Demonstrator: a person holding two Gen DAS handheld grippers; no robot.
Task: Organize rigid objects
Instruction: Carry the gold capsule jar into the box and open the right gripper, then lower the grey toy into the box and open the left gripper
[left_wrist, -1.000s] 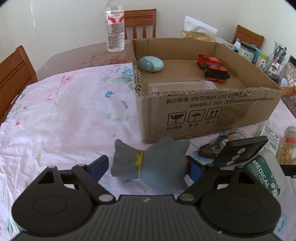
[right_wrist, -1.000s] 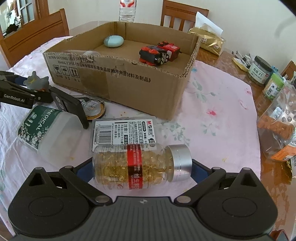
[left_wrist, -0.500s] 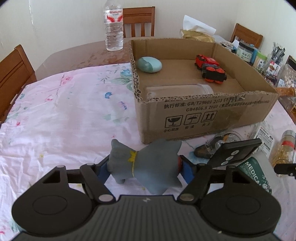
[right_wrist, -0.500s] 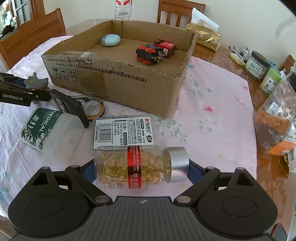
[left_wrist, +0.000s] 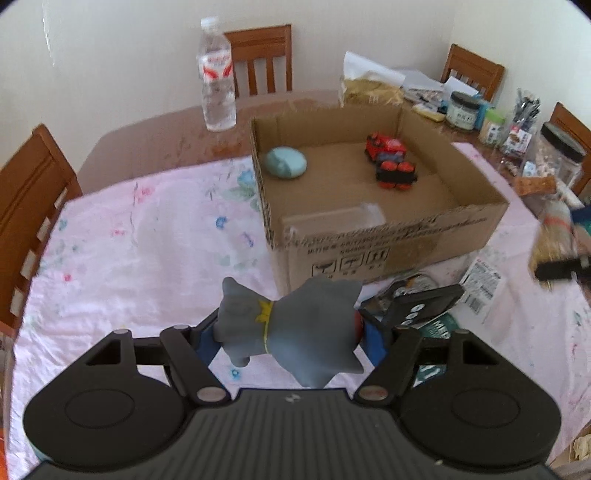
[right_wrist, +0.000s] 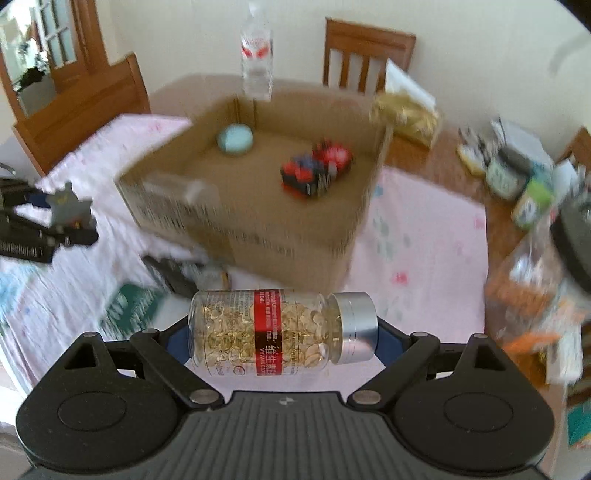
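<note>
A grey rubber toy animal (left_wrist: 291, 328) with a yellow collar hangs above the flowered tablecloth, my left gripper (left_wrist: 291, 341) shut on it from both sides. A clear bottle of golden capsules (right_wrist: 280, 332) with a red label and silver cap lies crosswise in my right gripper (right_wrist: 284, 341), which is shut on its two ends and holds it off the table. Beyond both stands an open cardboard box (left_wrist: 388, 236). Inside it are a blue-green oval (left_wrist: 286, 162), two red toy vehicles (left_wrist: 391, 158) and a clear container (left_wrist: 347, 214). The grey toy (right_wrist: 68, 201) also shows at the left of the right wrist view.
A black remote (left_wrist: 424, 306), a green-and-white pack (right_wrist: 136, 306) and a carded packet (left_wrist: 484, 284) lie in front of the box. A water bottle (left_wrist: 218, 77) stands behind it. Jars and clutter (left_wrist: 461, 109) line the right side. Wooden chairs (left_wrist: 33, 195) ring the table.
Both grippers closed on their objects and rose: the grey toy and the capsule bottle have left the table, and the box now appears lower and farther in both views.
</note>
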